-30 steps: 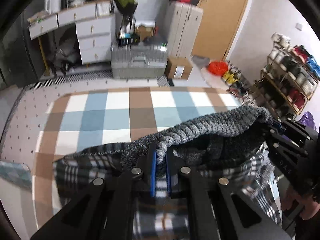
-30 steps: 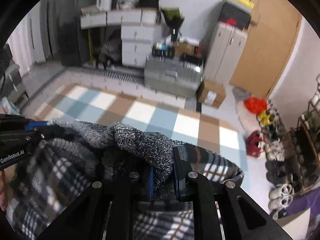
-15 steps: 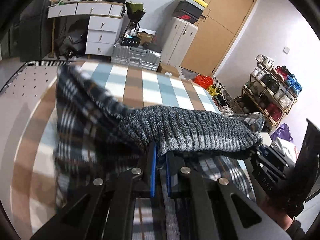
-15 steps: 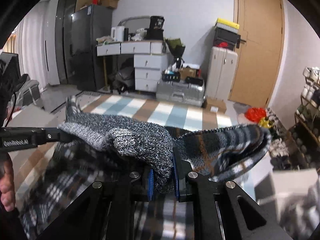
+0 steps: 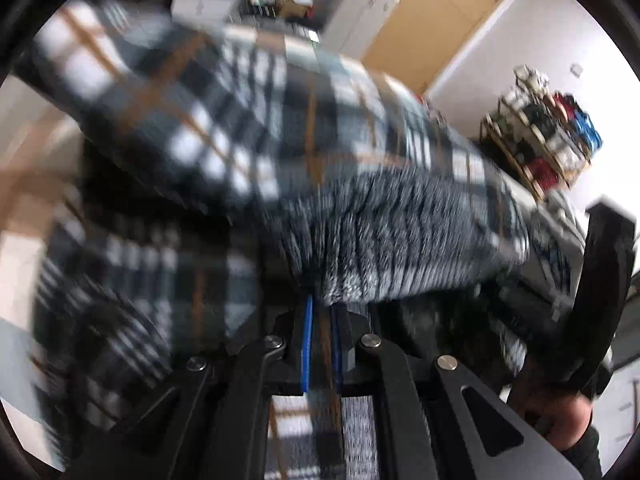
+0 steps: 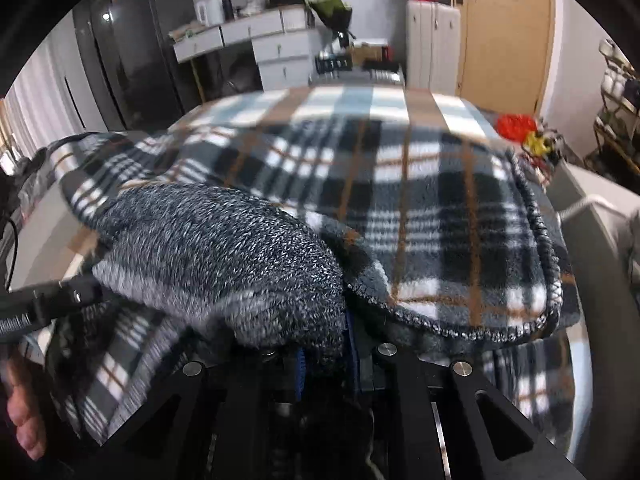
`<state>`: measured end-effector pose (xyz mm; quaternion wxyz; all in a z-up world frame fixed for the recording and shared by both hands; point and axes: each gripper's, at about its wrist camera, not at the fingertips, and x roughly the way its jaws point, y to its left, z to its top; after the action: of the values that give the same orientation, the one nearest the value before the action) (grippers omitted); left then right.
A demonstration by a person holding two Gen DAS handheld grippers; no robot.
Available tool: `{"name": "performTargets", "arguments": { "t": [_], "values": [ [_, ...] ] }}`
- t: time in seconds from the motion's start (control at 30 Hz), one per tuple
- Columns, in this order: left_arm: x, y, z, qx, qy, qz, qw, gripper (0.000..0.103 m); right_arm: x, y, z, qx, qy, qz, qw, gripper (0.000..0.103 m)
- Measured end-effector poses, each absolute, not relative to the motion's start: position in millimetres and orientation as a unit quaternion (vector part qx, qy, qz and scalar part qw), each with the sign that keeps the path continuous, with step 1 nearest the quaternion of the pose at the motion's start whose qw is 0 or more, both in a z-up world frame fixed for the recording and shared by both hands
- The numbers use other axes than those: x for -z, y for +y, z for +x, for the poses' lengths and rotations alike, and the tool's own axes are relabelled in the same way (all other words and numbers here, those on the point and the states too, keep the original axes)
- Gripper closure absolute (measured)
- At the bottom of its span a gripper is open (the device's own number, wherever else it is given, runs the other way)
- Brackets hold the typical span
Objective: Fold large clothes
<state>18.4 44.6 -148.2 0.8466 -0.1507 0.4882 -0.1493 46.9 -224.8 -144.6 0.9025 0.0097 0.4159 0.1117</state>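
pinching plaid garment (image 6: 420,216), both grippers (image 5: 322,354) (image 6: 324,364); checked rug (image 6: 360,100), seemingly bedroom

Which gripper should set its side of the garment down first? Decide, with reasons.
Right, probably. The right gripper clamps the grey knit band with the plaid garment already spread sharply ahead; the left gripper view is blurred, so either could lead.

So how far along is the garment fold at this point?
Done: both claws grip the grey knit hem, left claw and right claw. In hand: the plaid garment hangs billowed over the checked mat. Left: laying it flat and finishing the fold.
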Motion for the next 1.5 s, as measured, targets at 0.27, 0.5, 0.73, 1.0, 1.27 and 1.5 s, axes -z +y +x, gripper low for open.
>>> {"name": "performTargets", "arguments": {
  "t": [0.27,0.5,0.73,1.0,1.27,1.5],
  "values": [
    [120,29,18,0.244,0.517,-0.123,0.811,0.100,131,-267,37,-0.028,0.403,0.056,0.913,0.014],
    [25,59,32,0.257,0.433,-0.071,0.861,0.099,110,-288,11,-0.021,0.352,0.103,0.930,0.014],
    [-22,88,124,0.191,0.413,-0.048,0.889,0.098,86,-332,-22,-0.023,0.234,0.232,0.944,0.000],
    [79,122,131,0.163,0.517,-0.104,0.834,0.096,108,-328,-7,-0.030,0.289,0.240,0.926,0.000],
    [132,132,79,0.185,0.536,-0.157,0.808,0.096,110,-321,-4,-0.060,0.296,0.233,0.925,0.000],
    [77,123,71,0.228,0.503,-0.147,0.821,0.096,101,-304,1,-0.088,0.293,0.215,0.927,0.000]
  ]
}}
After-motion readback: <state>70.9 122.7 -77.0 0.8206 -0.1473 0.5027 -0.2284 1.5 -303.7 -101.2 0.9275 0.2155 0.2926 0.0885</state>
